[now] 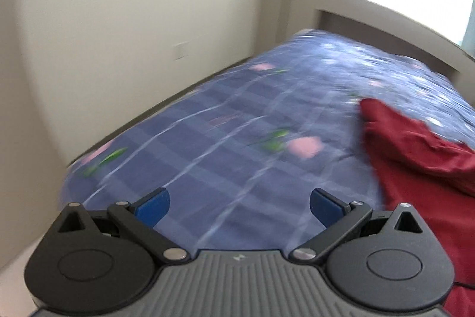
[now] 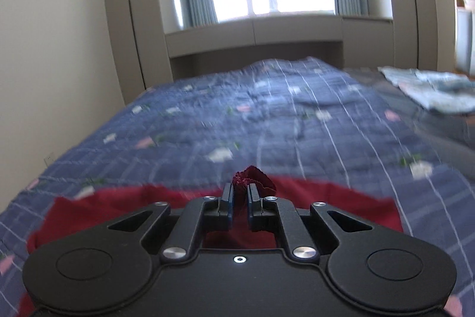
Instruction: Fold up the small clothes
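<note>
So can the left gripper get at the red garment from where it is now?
Probably yes. The left gripper is open and empty over the blue bedspread, and the red garment lies just to its right with nothing between them.

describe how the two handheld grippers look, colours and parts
The left gripper has black linkage arms with silver pivot pins, round black side housings, blue finger pads and a ribbed grey body. The right gripper matches, but its body is smooth black with one small screw.
</note>
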`<action>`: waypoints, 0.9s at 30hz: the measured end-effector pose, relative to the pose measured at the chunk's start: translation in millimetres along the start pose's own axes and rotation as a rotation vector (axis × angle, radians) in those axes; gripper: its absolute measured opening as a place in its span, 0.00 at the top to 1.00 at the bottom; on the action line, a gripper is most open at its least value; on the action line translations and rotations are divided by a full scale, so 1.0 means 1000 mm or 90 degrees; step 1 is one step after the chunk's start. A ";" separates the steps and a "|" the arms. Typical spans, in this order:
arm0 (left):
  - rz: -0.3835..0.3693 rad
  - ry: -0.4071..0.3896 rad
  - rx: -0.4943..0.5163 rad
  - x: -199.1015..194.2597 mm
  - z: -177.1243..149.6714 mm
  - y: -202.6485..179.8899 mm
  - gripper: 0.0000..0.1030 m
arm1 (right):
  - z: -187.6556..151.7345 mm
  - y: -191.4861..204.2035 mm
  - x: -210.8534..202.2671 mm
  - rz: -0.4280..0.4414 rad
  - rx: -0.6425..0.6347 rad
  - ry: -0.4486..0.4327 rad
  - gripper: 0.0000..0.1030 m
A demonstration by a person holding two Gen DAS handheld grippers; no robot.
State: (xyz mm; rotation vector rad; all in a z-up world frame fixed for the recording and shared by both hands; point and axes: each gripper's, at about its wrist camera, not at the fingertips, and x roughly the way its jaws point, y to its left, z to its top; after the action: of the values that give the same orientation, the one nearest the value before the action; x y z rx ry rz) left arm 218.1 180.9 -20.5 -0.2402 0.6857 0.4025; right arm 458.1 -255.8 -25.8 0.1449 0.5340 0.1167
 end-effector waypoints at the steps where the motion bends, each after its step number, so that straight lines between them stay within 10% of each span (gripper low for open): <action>1: -0.019 -0.004 0.019 0.005 0.005 -0.010 0.00 | -0.003 -0.006 0.002 0.001 0.009 0.004 0.90; 9: -0.086 -0.027 0.210 0.067 0.034 -0.085 0.00 | -0.035 -0.045 0.004 0.060 0.064 0.037 0.80; 16: -0.087 -0.008 0.306 0.104 0.028 -0.125 0.00 | -0.041 -0.055 -0.002 0.126 0.098 0.025 0.30; 20: -0.091 -0.026 0.382 0.108 0.019 -0.144 0.01 | -0.027 -0.056 0.019 0.121 0.071 0.046 0.28; 22: -0.089 -0.039 0.414 0.109 0.016 -0.152 0.01 | -0.023 -0.054 0.033 0.126 0.072 0.068 0.34; 25: -0.085 -0.049 0.439 0.108 0.013 -0.160 0.01 | -0.016 -0.045 0.041 0.142 0.049 0.080 0.83; 27: -0.097 -0.059 0.442 0.106 0.012 -0.161 0.01 | -0.011 -0.044 0.035 0.164 0.060 0.066 0.92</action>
State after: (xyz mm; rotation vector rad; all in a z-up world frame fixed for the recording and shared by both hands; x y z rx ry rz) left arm 369.3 70.5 -67.2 0.3811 0.6735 0.0148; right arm 485.4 -293.2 -59.4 0.3011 0.6230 0.3515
